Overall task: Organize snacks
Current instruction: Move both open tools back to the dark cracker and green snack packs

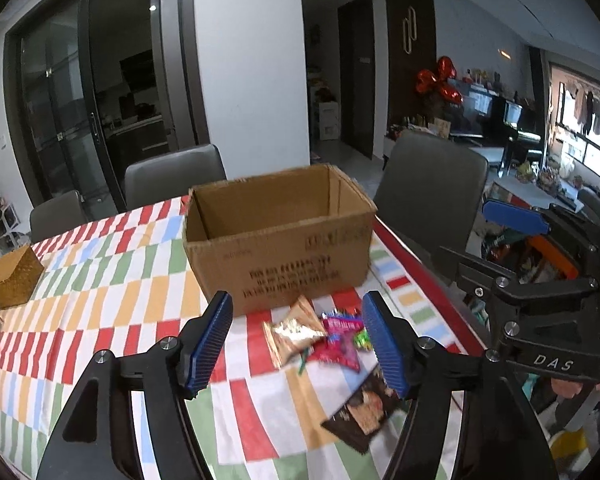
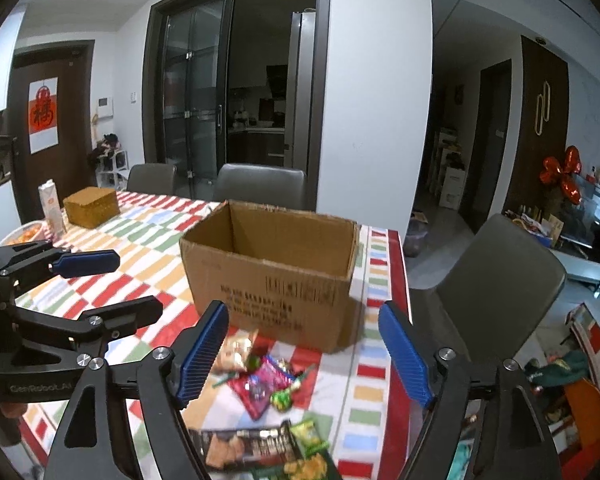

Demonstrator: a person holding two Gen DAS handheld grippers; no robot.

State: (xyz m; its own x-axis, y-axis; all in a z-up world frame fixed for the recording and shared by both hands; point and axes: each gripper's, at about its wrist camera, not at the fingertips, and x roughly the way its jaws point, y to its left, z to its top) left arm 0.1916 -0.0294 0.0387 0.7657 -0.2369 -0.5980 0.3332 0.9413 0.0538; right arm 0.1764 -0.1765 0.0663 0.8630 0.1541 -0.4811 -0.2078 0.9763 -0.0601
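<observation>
An open, empty cardboard box (image 1: 278, 236) stands on the checked tablecloth; it also shows in the right wrist view (image 2: 272, 268). In front of it lie loose snacks: a gold packet (image 1: 290, 334), a pink packet (image 1: 338, 340) and a dark biscuit packet (image 1: 362, 412). The right wrist view shows the gold packet (image 2: 236, 350), the pink packet (image 2: 262, 386), a green candy (image 2: 281, 400), the dark packet (image 2: 242, 450) and a green packet (image 2: 308, 454). My left gripper (image 1: 298, 344) is open above the snacks, holding nothing. My right gripper (image 2: 322, 356) is open and holds nothing.
A woven brown box (image 2: 91, 206) sits at the far left of the table, with a carton (image 2: 52, 208) and a plate (image 2: 24, 234) beside it. Grey chairs (image 2: 500, 276) stand around the table. The table's right edge (image 2: 400, 280) is close to the box.
</observation>
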